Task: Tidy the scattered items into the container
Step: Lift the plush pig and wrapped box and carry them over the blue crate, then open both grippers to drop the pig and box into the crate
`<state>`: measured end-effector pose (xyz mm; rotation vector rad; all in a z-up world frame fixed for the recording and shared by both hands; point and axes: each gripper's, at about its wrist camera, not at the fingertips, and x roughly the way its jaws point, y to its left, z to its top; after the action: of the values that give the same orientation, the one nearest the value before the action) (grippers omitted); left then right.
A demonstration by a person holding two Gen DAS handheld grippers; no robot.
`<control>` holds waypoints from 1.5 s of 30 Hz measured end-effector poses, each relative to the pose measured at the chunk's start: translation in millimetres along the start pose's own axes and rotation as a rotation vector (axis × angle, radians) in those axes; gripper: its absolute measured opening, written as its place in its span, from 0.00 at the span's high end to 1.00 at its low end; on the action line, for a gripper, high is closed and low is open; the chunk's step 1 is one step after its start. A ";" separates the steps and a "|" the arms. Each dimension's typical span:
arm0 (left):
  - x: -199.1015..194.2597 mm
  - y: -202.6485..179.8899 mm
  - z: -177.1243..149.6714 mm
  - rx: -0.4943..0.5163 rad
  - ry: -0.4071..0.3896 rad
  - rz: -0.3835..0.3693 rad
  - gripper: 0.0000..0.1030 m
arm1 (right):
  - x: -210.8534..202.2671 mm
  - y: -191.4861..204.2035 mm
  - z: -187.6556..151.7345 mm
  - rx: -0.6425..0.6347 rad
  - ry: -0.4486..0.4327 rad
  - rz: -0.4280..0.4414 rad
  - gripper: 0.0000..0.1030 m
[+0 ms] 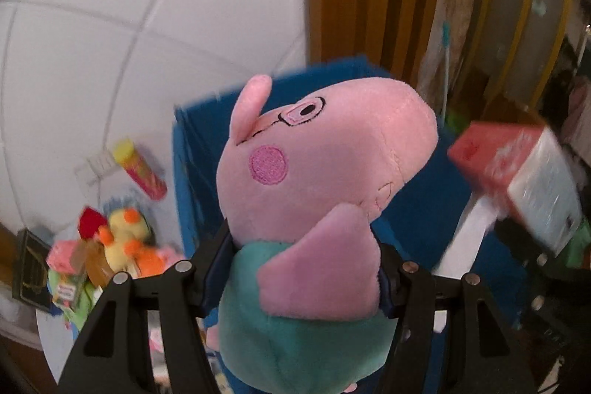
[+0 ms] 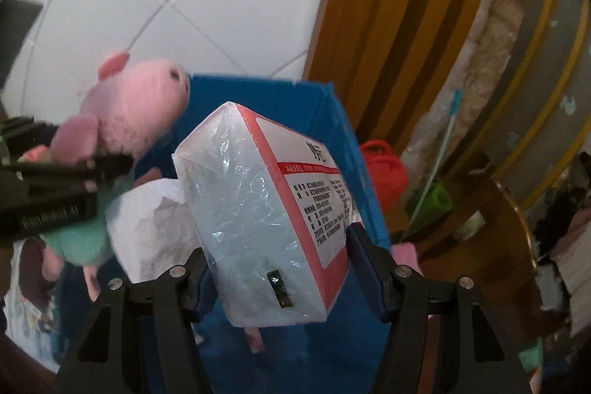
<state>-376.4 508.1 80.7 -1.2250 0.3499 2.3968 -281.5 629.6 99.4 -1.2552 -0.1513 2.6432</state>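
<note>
Over the blue fabric container (image 2: 347,120), left gripper (image 1: 295,279) clamps the pink plush pig (image 1: 314,172); right gripper (image 2: 280,268) pinches the film-wrapped red-and-white box (image 2: 258,209). Release one at a time, low, inside the walls.

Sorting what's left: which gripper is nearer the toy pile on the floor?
Left. The left gripper, holding the pig, is beside the toy pile; the right gripper holds the box farther away.

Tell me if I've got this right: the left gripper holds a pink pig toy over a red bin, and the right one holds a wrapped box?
Nearly. The bin is blue, not red, as both wrist views show. The left gripper does hold the pink pig toy, and the right gripper the wrapped box.
</note>
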 end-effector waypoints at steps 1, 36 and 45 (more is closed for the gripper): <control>9.1 0.2 -5.3 -0.002 0.021 -0.003 0.40 | 5.9 1.0 -0.9 -0.003 0.009 0.001 0.40; 2.4 -6.7 -32.5 0.059 0.059 0.028 0.20 | 17.8 -21.4 9.8 0.049 0.043 -0.065 0.03; -5.2 12.8 -47.8 0.062 0.055 0.016 0.20 | 15.6 -9.8 1.8 0.058 0.060 -0.071 0.01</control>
<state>-346.0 476.2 57.6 -1.2675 0.4488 2.3509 -291.1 642.8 90.5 -1.2851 -0.1063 2.5284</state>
